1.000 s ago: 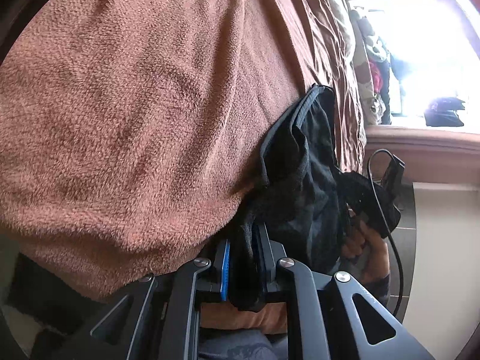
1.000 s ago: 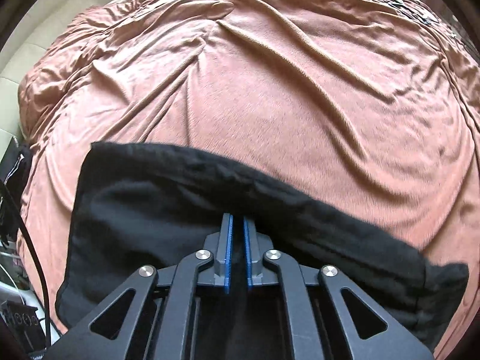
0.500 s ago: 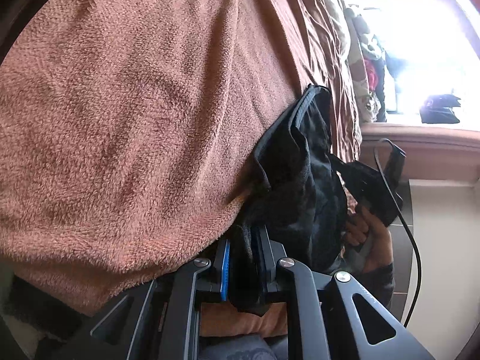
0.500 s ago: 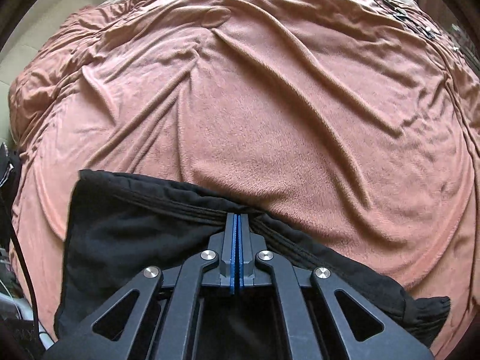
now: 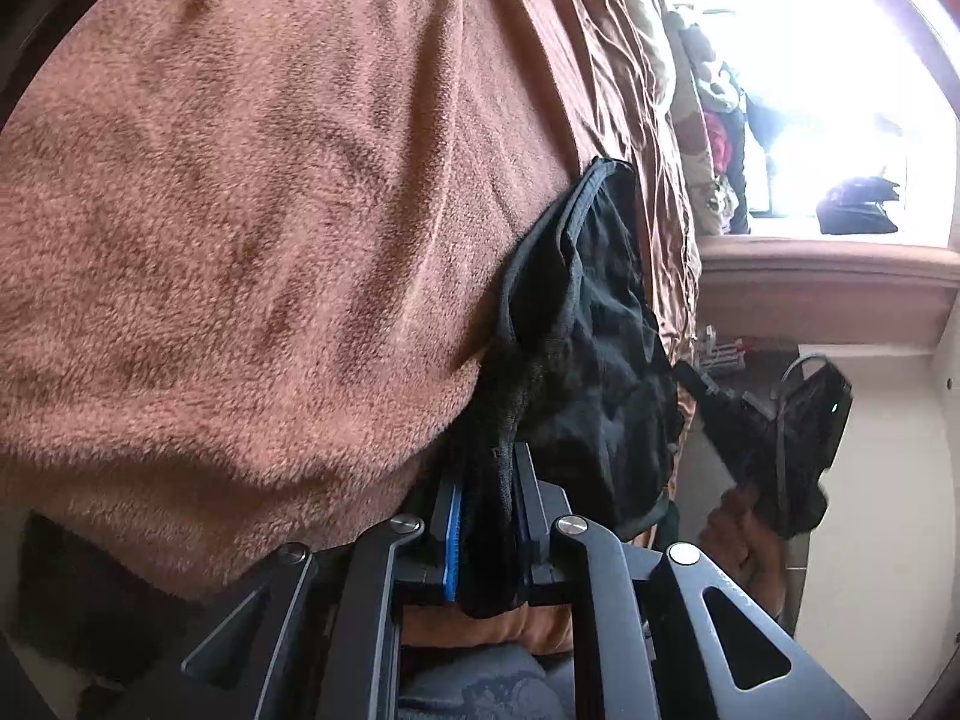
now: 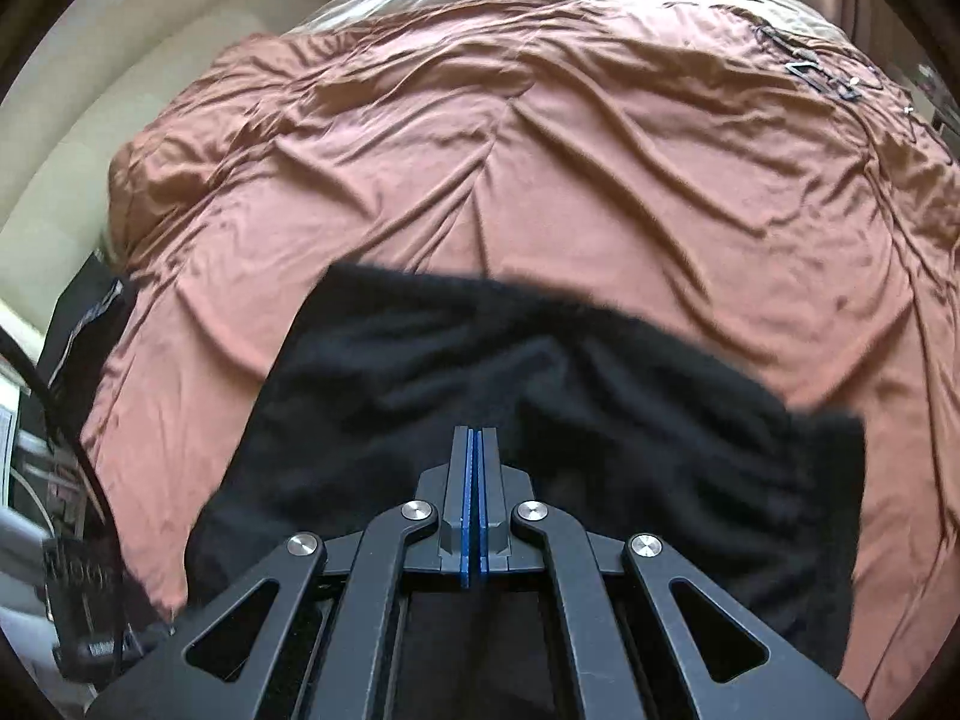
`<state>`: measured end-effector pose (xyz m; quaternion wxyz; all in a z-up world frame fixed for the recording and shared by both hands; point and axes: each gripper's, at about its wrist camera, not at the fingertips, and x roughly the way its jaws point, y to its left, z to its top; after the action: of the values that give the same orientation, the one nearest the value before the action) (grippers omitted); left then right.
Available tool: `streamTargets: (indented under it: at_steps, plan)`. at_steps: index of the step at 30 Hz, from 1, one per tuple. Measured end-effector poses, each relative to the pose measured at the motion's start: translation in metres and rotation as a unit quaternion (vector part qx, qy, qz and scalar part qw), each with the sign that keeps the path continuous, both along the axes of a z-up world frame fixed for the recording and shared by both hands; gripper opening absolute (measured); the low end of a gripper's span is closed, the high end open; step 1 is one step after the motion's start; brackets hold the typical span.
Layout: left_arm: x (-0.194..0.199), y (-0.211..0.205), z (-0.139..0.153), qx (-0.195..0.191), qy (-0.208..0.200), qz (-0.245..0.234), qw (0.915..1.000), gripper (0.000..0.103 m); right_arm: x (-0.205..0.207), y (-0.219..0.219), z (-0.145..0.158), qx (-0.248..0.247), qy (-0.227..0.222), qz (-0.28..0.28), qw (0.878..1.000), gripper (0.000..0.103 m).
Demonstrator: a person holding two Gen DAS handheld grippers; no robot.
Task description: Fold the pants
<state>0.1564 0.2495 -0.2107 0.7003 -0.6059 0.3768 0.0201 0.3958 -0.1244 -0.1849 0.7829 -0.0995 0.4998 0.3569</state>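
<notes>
The black pants (image 6: pixel 540 396) lie spread on a brown blanket (image 6: pixel 540 180) at the near edge of the bed. My right gripper (image 6: pixel 478 450) is shut, its blue pads pressed together over the pants; the frame does not show cloth between the tips. In the left wrist view the pants (image 5: pixel 588 348) hang bunched at the bed's edge, and my left gripper (image 5: pixel 486 516) is shut on a thick fold of them. The other hand and its gripper (image 5: pixel 774 450) show at the right.
The brown blanket (image 5: pixel 240 240) fills the left wrist view. A bright window (image 5: pixel 840 90) and ledge stand at the right. In the right wrist view a cream headboard (image 6: pixel 120 90) is at the left, cables and a dark device (image 6: pixel 78 324) at the lower left.
My right gripper closed its jaws and lifted back; the pants' far edge now reaches higher on the blanket. My left gripper stays shut on the fold, and the other hand moved right.
</notes>
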Motion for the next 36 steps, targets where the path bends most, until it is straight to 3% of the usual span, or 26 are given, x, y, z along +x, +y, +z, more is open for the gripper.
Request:
streamTargets:
  at_steps: [7,16,21,24,29,32,36]
  plan:
    - [-0.002,0.005,0.001,-0.002,-0.005,-0.007,1.0,0.016,-0.03,-0.027,-0.026,-0.019,0.025,0.004,1.0,0.0]
    - [0.015,0.004,0.01,0.015,-0.026,-0.018,0.9994,0.049,-0.066,-0.052,-0.036,0.003,0.043,0.005,0.999,0.0]
    - [0.029,0.003,0.012,0.038,-0.022,-0.026,0.9987,0.049,-0.083,-0.062,-0.032,0.014,0.047,0.017,0.999,0.0]
    - [0.029,0.0,0.011,0.043,-0.023,-0.029,0.9984,0.048,-0.083,-0.067,-0.024,0.031,0.045,0.02,0.998,0.0]
    - [0.024,-0.004,0.011,0.045,-0.024,-0.043,0.9978,0.033,-0.077,-0.071,-0.019,0.059,0.04,0.004,0.997,0.0]
    - [0.024,-0.005,0.012,0.055,-0.017,-0.051,0.997,0.009,-0.074,-0.068,-0.029,0.061,0.047,-0.001,0.997,0.0]
    - [0.025,-0.004,0.023,0.061,-0.029,-0.053,0.9963,0.006,-0.077,-0.068,-0.045,0.057,0.066,-0.006,0.996,0.0]
